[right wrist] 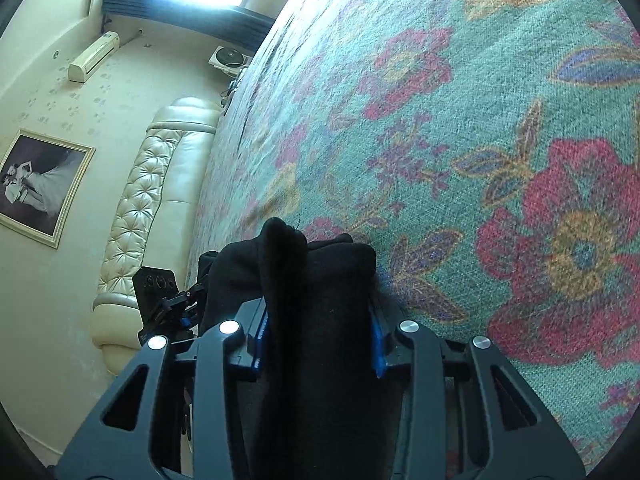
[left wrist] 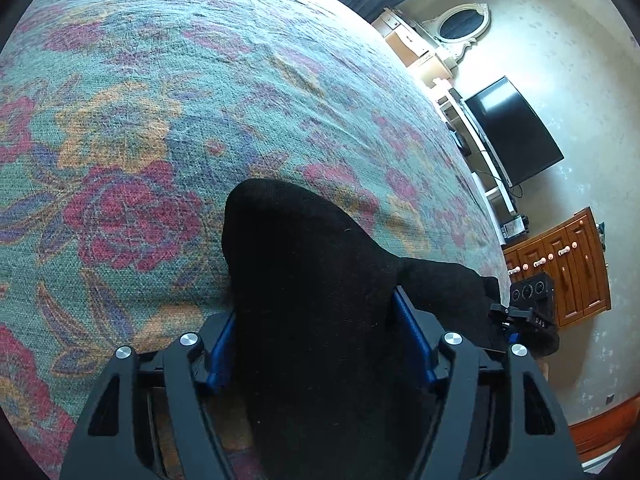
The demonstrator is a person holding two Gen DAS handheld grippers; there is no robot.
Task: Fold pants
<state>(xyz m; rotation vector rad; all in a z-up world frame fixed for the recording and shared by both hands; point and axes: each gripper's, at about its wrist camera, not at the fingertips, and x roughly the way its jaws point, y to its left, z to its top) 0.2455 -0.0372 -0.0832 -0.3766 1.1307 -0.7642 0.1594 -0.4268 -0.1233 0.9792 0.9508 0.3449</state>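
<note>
The black pants [left wrist: 312, 280] are bunched between the blue-padded fingers of my left gripper [left wrist: 320, 340], which is shut on them above the floral bed cover [left wrist: 160, 100]. A stretch of the pants runs right toward my right gripper [left wrist: 520, 316], seen at the right edge. In the right wrist view my right gripper [right wrist: 318, 332] is shut on a thick fold of the same pants [right wrist: 316, 280], held over the bed cover [right wrist: 480, 120]. My left gripper [right wrist: 168, 304] shows at the left. The rest of the pants is hidden below both grippers.
The bed's far edge meets a wall with a TV [left wrist: 516, 132], a white shelf [left wrist: 480, 160], a wooden cabinet [left wrist: 568, 264] and an oval mirror [left wrist: 464, 24]. On the other side stand a cream tufted headboard [right wrist: 144, 192], a framed picture [right wrist: 40, 184] and an air conditioner [right wrist: 94, 56].
</note>
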